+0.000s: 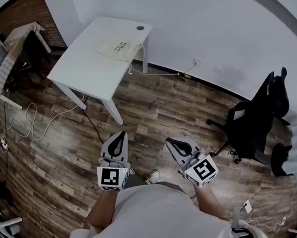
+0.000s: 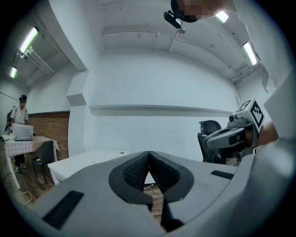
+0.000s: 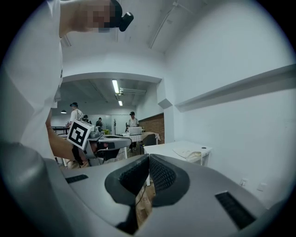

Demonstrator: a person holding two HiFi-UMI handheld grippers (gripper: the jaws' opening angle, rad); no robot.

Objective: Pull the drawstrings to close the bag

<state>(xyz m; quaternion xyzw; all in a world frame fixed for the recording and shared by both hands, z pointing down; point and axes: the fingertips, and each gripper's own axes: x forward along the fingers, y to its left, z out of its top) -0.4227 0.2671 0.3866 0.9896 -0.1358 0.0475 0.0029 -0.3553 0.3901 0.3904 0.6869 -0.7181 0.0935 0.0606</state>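
A cream cloth bag (image 1: 120,49) with dark print lies on the far right part of a white table (image 1: 89,69), well ahead of me. It also shows small in the right gripper view, the bag (image 3: 192,154) on the table (image 3: 175,149). I hold both grippers close to my body over the wooden floor, far from the table. My left gripper (image 1: 119,138) is shut with nothing between its jaws, tips together (image 2: 149,152). My right gripper (image 1: 174,142) is shut too and empty, its tips meeting (image 3: 149,155). The bag's drawstrings are too small to make out.
A black office chair (image 1: 253,124) stands at the right. White cables (image 1: 31,119) trail over the floor left of the table. A second table (image 1: 1,57) with a checked cloth and a laptop stands at the far left. People stand in the room's background (image 3: 76,113).
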